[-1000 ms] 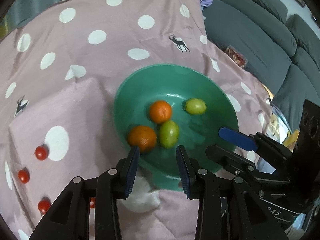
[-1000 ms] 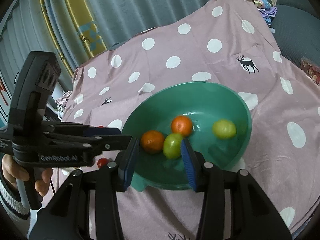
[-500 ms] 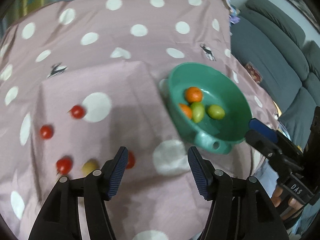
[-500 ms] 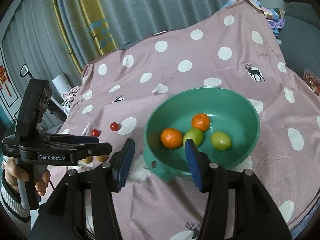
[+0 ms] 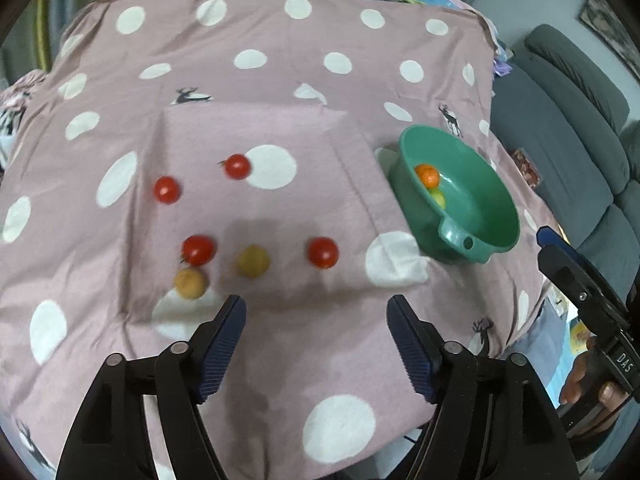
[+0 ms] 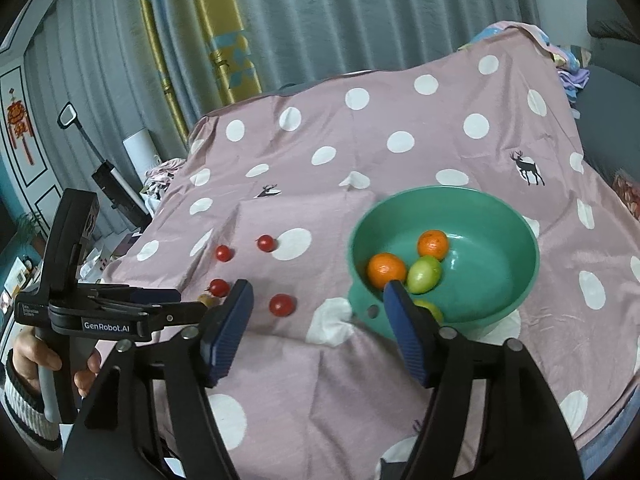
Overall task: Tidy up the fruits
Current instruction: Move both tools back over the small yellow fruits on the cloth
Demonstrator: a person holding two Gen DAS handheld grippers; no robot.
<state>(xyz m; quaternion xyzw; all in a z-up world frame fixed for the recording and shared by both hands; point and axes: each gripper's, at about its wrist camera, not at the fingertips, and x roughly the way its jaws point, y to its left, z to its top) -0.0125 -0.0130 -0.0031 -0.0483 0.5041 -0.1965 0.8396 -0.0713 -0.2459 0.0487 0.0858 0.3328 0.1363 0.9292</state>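
At the bottom of the left wrist view, the left gripper (image 5: 316, 322) stood with its jaws spread wide and nothing between them; they had just been opening. In the right wrist view the right gripper (image 6: 318, 306) likewise showed parted, empty jaws that had just been opening. Directly beyond the left jaws, on the polka-dot cloth (image 5: 280, 80) covering the desk, lay two yellowish fruits (image 5: 252, 261), with a second at lower left (image 5: 190, 282), and four red cherry tomatoes (image 5: 323, 252) scattered toward centre left. Farther off, at right of frame, sat the green bowl (image 5: 492, 216), holding two oranges (image 6: 386, 269) and green fruits (image 6: 424, 275). Judged from this layout, the loose fruits remained to be collected. Risks: the round fruits could roll on the soft, creased cloth if one jaw nudged them before closing; the lower-left yellowish fruit lay just beside a tomato (image 5: 198, 249), so a wide approach could catch both; excess squeeze could split a tomato; the cloth could be pinched along with the fruit.
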